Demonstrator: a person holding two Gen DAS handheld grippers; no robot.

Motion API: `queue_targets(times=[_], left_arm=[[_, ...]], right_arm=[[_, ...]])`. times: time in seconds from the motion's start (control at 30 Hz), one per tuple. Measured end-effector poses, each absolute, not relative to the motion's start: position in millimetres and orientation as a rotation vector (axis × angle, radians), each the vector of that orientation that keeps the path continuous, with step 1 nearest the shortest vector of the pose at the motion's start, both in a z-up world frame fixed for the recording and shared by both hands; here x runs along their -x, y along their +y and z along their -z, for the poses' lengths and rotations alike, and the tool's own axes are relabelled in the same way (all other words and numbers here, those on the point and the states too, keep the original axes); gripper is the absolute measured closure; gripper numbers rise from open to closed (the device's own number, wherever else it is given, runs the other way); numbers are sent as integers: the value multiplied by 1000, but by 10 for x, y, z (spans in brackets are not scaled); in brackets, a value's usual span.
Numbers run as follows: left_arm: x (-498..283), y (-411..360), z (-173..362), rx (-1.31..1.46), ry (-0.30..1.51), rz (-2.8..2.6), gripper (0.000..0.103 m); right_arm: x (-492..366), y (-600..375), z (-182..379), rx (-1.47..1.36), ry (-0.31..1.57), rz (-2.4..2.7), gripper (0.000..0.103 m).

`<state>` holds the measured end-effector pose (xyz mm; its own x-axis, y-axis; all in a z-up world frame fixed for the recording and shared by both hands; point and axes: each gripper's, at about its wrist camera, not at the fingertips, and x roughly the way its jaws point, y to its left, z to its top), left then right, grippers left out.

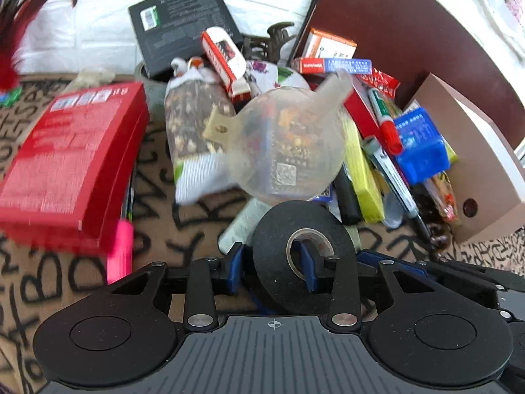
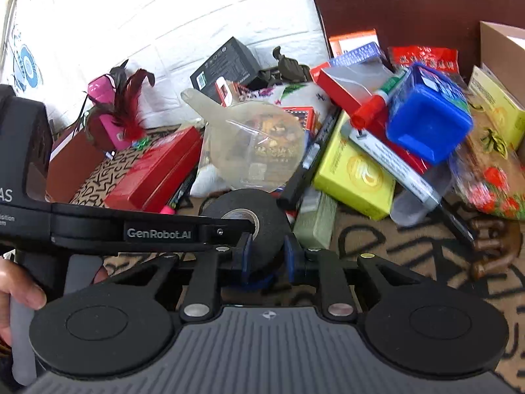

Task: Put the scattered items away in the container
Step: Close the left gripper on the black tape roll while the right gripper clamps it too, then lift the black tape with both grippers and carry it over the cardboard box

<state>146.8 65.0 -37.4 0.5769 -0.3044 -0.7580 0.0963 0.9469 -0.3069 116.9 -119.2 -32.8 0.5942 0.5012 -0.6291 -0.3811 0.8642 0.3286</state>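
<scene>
The black tape roll (image 1: 300,256) stands on its edge on the brown cloth with black letters (image 1: 183,216), at the near side of the pile; both tongs have it. The left gripper (image 1: 272,267) has 1 blue pad inside the hole of the roll and 1 pad on the outer left side, so it pinches the wall of the roll between them. In the right wrist view the right gripper (image 2: 268,257) has its 2 blue pads (image 2: 246,256) on the 2 flat sides of the tape roll (image 2: 244,226) and squeezes it, with the jaws quite narrow; the left gripper's black finger (image 2: 157,233) comes in from the left and its tip sits at the hole of the roll; a hand (image 2: 19,292) holds that tool's handle at the left edge.

Just behind the roll lies a clear plastic scoop (image 1: 288,144) on top of a snack bag; a red box (image 1: 75,161) lies to the left, with a pink thing (image 1: 119,249) peeking out under it; to the right are a yellow box (image 2: 354,170), a blue tub (image 2: 430,121) and a red-capped marker (image 1: 385,121). A tan cardboard box (image 1: 475,164) stands at the far right; I cannot tell if it is the container.
</scene>
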Motion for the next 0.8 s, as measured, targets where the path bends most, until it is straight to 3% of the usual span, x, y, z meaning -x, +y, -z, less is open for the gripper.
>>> queue_targets(times=[0.1, 0.57, 0.67, 0.8], left_arm=[[-1268, 565, 332, 227, 937, 261, 55], [-94, -350, 386, 155, 984, 549, 57], [-37, -365, 375, 113, 964, 484, 45], [-36, -286, 351, 132, 968, 474, 45]], right_arm=[[-995, -1278, 319, -162, 803, -517, 80], [359, -2195, 250, -119, 836, -362, 77], [358, -2269, 284, -184, 826, -364, 77], [338, -2239, 320, -190, 822, -370, 74]])
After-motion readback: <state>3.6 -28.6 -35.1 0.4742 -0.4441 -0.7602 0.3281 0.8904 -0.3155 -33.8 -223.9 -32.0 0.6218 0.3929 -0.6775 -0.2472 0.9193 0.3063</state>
